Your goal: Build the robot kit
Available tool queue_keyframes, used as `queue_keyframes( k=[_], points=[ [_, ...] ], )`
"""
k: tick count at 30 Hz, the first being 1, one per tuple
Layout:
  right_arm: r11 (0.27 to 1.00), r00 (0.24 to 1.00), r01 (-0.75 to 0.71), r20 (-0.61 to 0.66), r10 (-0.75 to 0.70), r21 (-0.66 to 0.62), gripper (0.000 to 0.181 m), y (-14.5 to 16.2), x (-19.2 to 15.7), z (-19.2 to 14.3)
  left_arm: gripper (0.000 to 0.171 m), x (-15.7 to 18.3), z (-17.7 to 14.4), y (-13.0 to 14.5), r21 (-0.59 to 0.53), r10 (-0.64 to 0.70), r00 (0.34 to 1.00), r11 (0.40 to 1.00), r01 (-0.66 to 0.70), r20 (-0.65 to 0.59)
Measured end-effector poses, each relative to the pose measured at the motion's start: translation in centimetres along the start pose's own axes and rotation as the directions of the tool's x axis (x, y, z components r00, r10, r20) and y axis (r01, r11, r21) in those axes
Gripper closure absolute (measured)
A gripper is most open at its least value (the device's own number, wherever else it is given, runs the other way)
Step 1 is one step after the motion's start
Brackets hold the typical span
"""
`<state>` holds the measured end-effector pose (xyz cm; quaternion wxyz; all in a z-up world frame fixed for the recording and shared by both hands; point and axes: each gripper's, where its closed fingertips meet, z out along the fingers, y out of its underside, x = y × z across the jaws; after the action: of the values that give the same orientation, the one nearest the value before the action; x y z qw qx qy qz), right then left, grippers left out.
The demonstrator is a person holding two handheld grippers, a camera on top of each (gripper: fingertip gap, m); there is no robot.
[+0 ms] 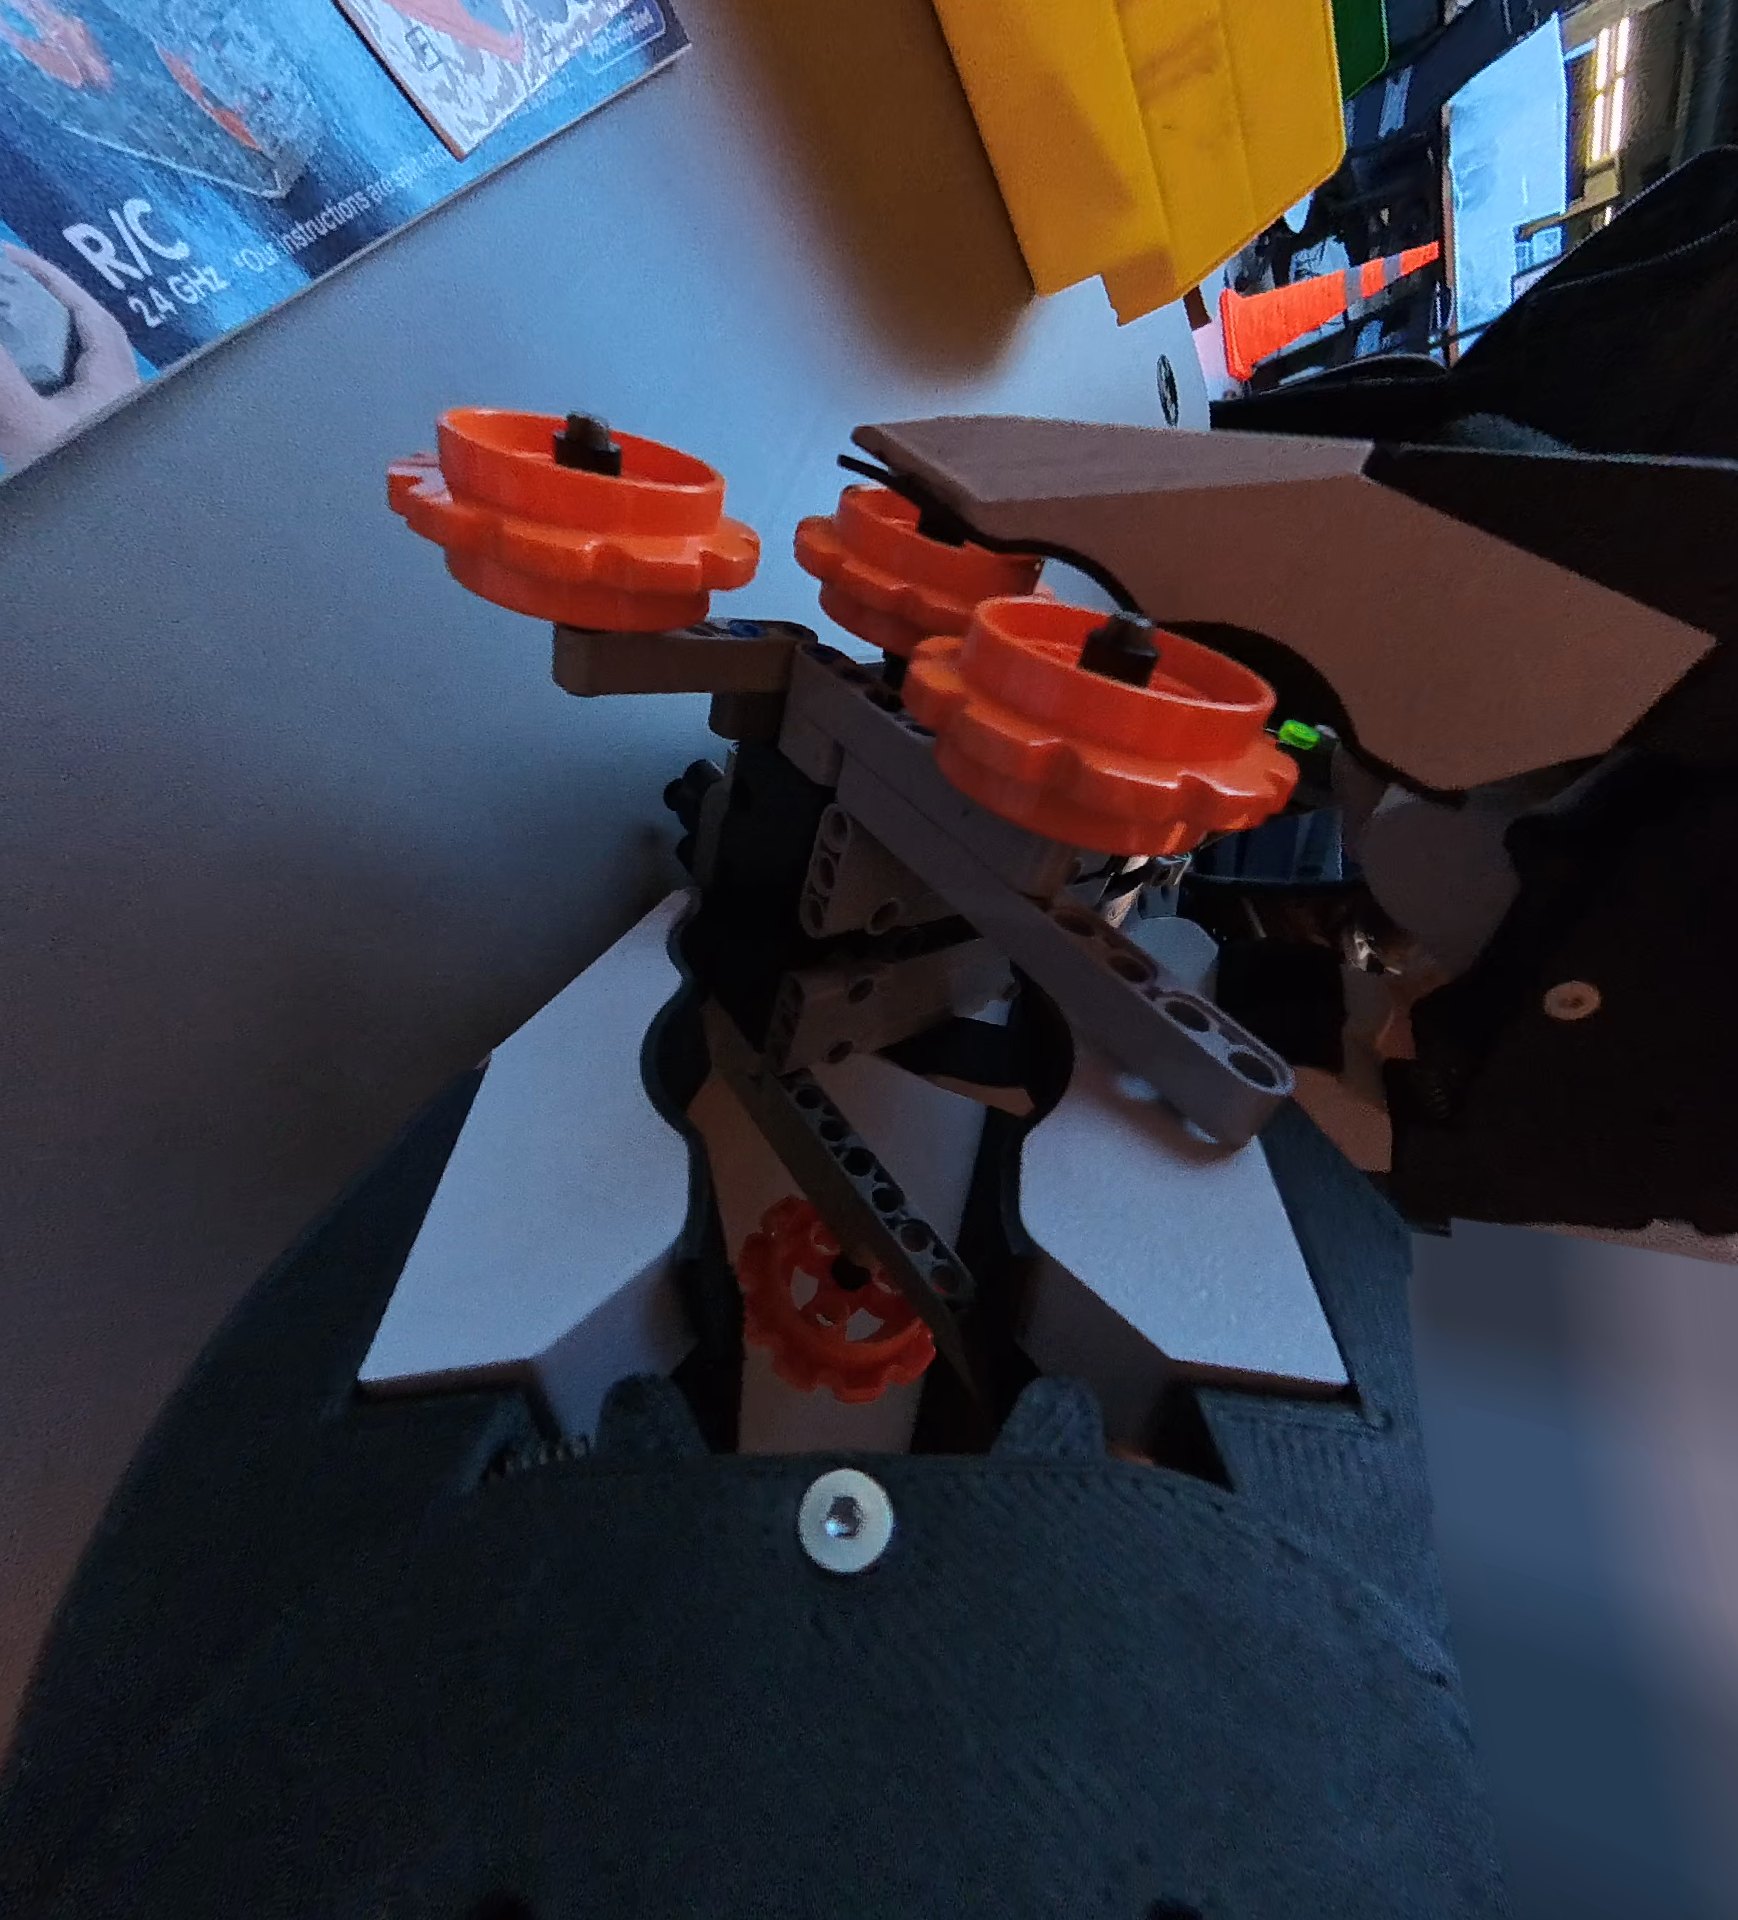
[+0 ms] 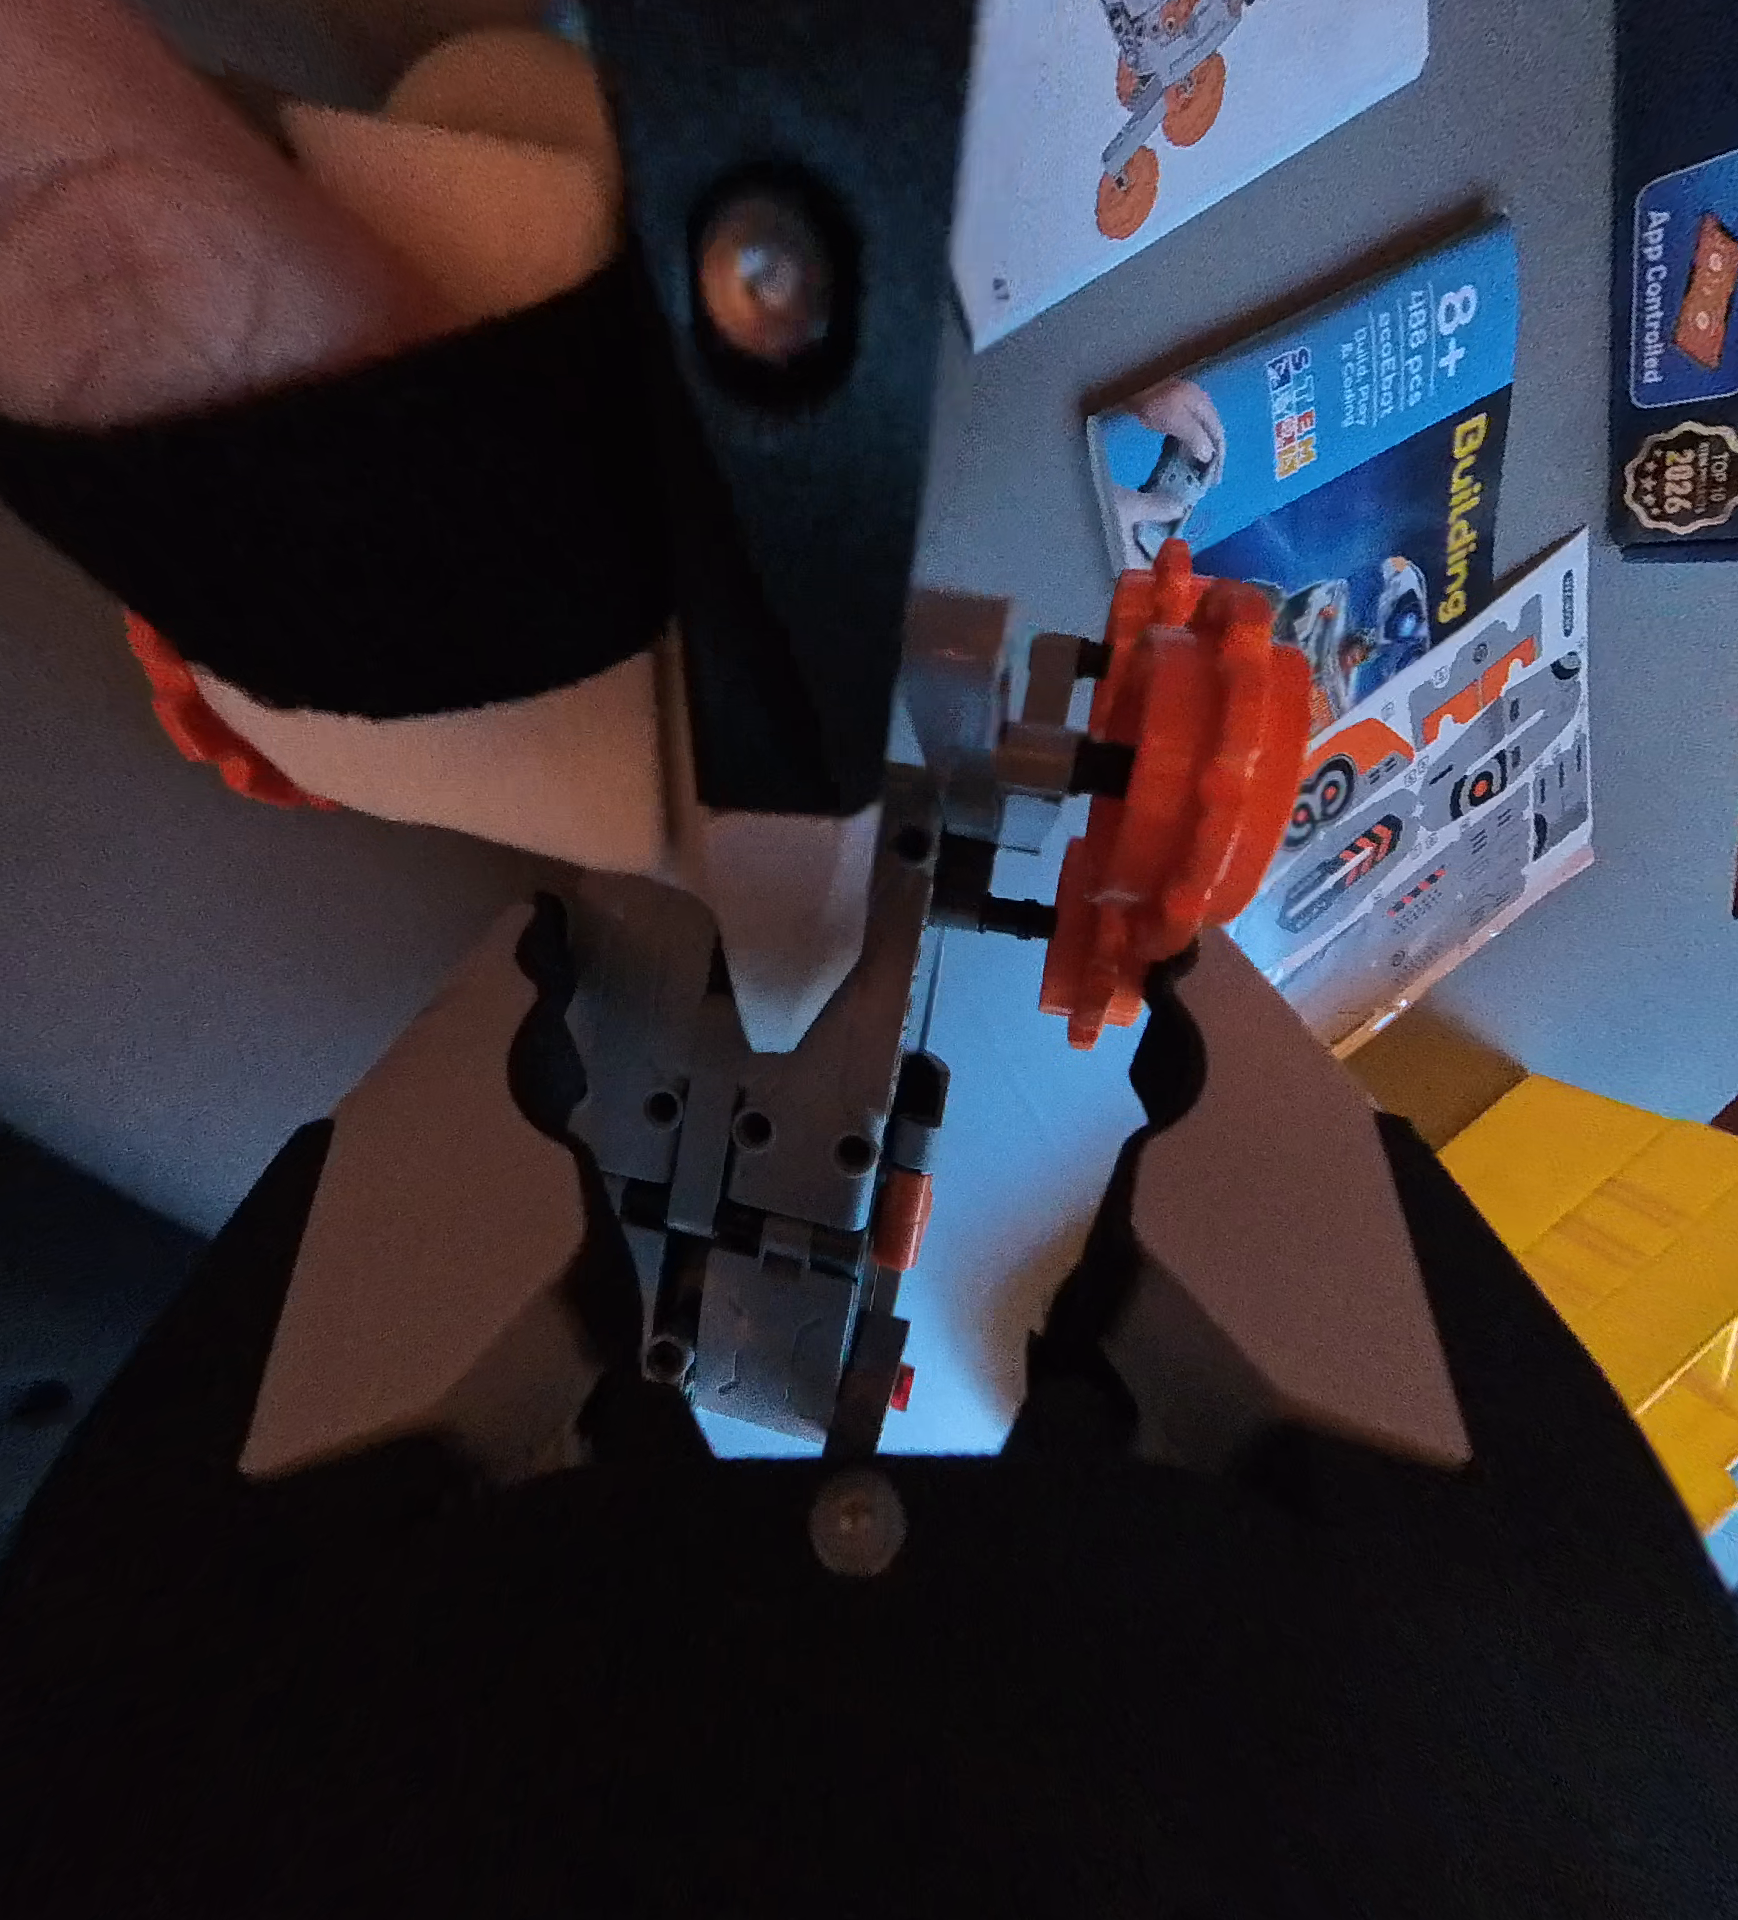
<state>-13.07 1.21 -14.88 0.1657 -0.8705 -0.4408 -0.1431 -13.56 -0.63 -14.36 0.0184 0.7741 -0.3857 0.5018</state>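
Item: grey brick-built model (image 1: 948, 831) with orange toothed wheels (image 1: 574, 520), held above the grey table (image 1: 221, 831), centre frame in both views.

Left gripper (image 1: 906, 987): I read the claw as narrow, closed on the model's dark chassis.

Right gripper (image 2: 854, 940): claw wide, one finger against the model's grey block, the other tip at a wheel rim. I cannot tell whether it clamps.

Nearby: yellow bin (image 1: 1135, 135), top; blue printed box (image 1: 117, 208), upper left.
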Motion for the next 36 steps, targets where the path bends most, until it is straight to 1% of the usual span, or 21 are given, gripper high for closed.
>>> queue_keyframes(
  k=[3,4,6,7,9,10,11,13,15,17,19,20,24,25,27,28,29,31,32,34,36],
  points=[
    [0.998,0.999,-0.032,0.005,0.032,0.045,0.069,0.0,-0.2,-0.5,0.116,0.2,-0.2,0.2,0.029,0.039,0.999,0.999,-0.04,0.006],
    [0.996,0.999,-0.031,0.01,0.031,0.08,0.072,-0.3,-0.3,-0.9,0.116,0.2,-0.3,0.3,0.03,0.067,0.998,0.997,-0.068,0.015],
    [0.981,0.998,-0.055,0.024,0.051,0.186,0.065,-1.0,-0.1,-2.3,0.117,0.3,-0.4,0.6,0.037,0.108,0.994,0.993,-0.109,0.031],
    [0.965,0.996,-0.084,0.055,0.072,0.247,0.061,-1.4,0.0,-3.3,0.117,0.3,-0.5,0.7,0.043,0.124,0.992,0.991,-0.126,0.037],
    [0.909,0.986,-0.152,0.121,0.113,0.387,0.062,-2.0,0.6,-5.8,0.116,0.2,-0.8,0.9,0.056,0.158,0.986,0.985,-0.161,0.054],
    [0.874,0.984,-0.165,0.137,0.113,0.458,0.067,-2.0,1.1,-7.2,0.116,0.3,-0.9,1.0,0.056,0.179,0.982,0.982,-0.182,0.064],
    [0.833,0.984,-0.162,0.147,0.099,0.529,0.077,-1.8,1.5,-8.5,0.116,0.3,-0.9,1.1,0.056,0.201,0.977,0.977,-0.205,0.077],
    [0.737,0.985,-0.17,0.13,0.112,0.654,0.083,-0.9,2.7,-10.4,0.117,0.4,-1.0,1.4,0.061,0.23,0.967,0.969,-0.237,0.106],
    [0.661,0.982,-0.186,0.153,0.109,0.727,0.095,0.2,2.8,-11.2,0.118,0.6,-1.0,1.4,0.066,0.225,0.967,0.97,-0.234,0.121],
    [0.644,0.979,-0.203,0.169,0.114,0.738,0.109,1.3,2.6,-10.6,0.118,0.7,-0.7,1.4,0.062,0.213,0.97,0.973,-0.221,0.117],
    [0.658,0.981,-0.191,0.153,0.117,0.728,0.11,2.2,2.6,-9.5,0.118,0.8,-0.6,1.4,0.056,0.194,0.975,0.978,-0.201,0.107],
    [0.667,0.983,-0.182,0.138,0.12,0.723,0.113,2.5,2.7,-8.9,0.118,0.7,-0.6,1.4,0.056,0.182,0.978,0.981,-0.188,0.101],
    [0.678,0.985,-0.172,0.128,0.115,0.714,0.14,2.7,3.5,-7.5,0.12,0.5,-1.1,1.7,0.026,0.102,0.995,0.994,-0.102,0.017],
    [0.674,0.984,-0.178,0.136,0.115,0.717,0.144,2.7,3.8,-7.2,0.124,0.3,-1.4,1.6,0.03,0.092,0.996,0.995,-0.091,-0.003],
    [0.655,0.981,-0.193,0.168,0.101,0.731,0.159,2.3,4.1,-6.8,0.132,0.0,-1.8,1.4,0.037,0.115,0.993,0.993,-0.114,-0.028],
    [0.645,0.979,-0.198,0.187,0.085,0.738,0.161,2.0,4.1,-6.5,0.135,0.0,-2.0,1.4,0.036,0.127,0.991,0.991,-0.126,-0.035],
    [0.635,0.976,-0.2,0.205,0.066,0.746,0.161,1.6,4.0,-6.2,0.137,-0.1,-2.1,1.4,0.034,0.136,0.99,0.99,-0.135,-0.041],
    [0.629,0.969,-0.194,0.246,0.006,0.753,0.159,1.0,3.3,-5.5,0.137,0.0,-2.1,1.4,0.028,0.142,0.988,0.99,-0.141,-0.054],
    [0.623,0.964,-0.199,0.267,-0.017,0.757,0.156,0.7,3.0,-5.2,0.137,0.0,-2.1,1.3,0.03,0.137,0.989,0.99,-0.135,-0.061],
    [0.605,0.949,-0.213,0.309,-0.059,0.768,0.142,0.2,2.5,-5.0,0.137,0.1,-2.0,1.2,0.037,0.137,0.987,0.99,-0.134,-0.079],
    [0.588,0.929,-0.269,0.367,-0.052,0.763,0.145,0.1,2.7,-5.0,0.138,0.1,-1.8,1.2,0.039,0.125,0.987,0.992,-0.122,-0.1]
  ],
)
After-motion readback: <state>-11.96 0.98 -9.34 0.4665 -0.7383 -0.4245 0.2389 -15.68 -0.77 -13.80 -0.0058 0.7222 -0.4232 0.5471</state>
